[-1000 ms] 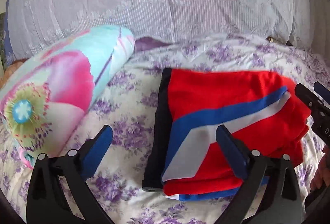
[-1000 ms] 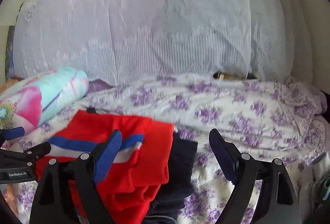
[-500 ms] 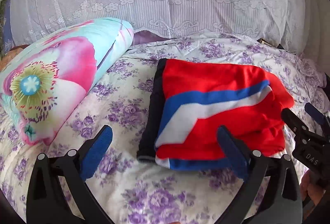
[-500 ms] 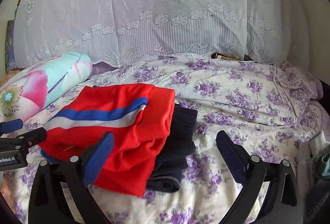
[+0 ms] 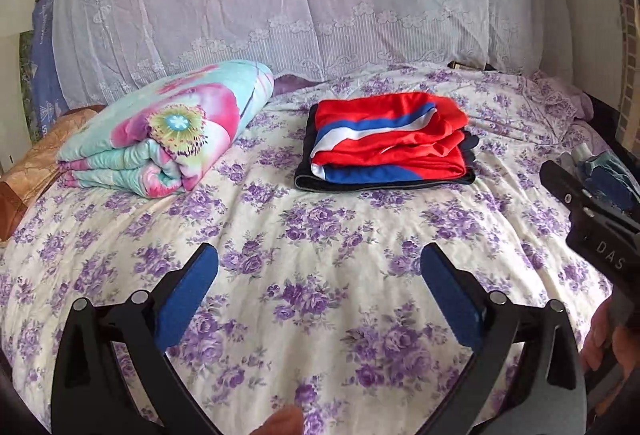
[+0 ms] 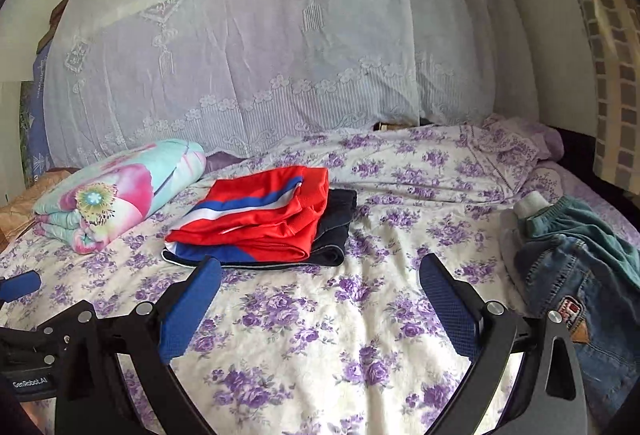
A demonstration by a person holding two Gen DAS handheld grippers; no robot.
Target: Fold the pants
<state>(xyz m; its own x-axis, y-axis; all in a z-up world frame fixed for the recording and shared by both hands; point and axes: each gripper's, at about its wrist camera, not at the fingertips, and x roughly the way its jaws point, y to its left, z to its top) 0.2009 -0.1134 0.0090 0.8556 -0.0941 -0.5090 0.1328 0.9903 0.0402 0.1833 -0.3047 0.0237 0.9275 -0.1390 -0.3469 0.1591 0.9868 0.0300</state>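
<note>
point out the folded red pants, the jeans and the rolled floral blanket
folded red pants (image 5: 384, 139), left wrist view, on the striped top layer
jeans (image 6: 576, 275), right wrist view, on the denim
rolled floral blanket (image 5: 172, 131), left wrist view, on the flower print

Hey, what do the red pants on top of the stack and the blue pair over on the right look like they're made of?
The red pants look like smooth synthetic sportswear knit: a slight sheen, soft rounded folds, sewn blue and white stripes. The blue pair looks like denim: mottled faded blue, visible seam stitching, a patch near the waist, and a teal, softer-looking lining or waistband. Neither fibre can be confirmed by sight.
</note>
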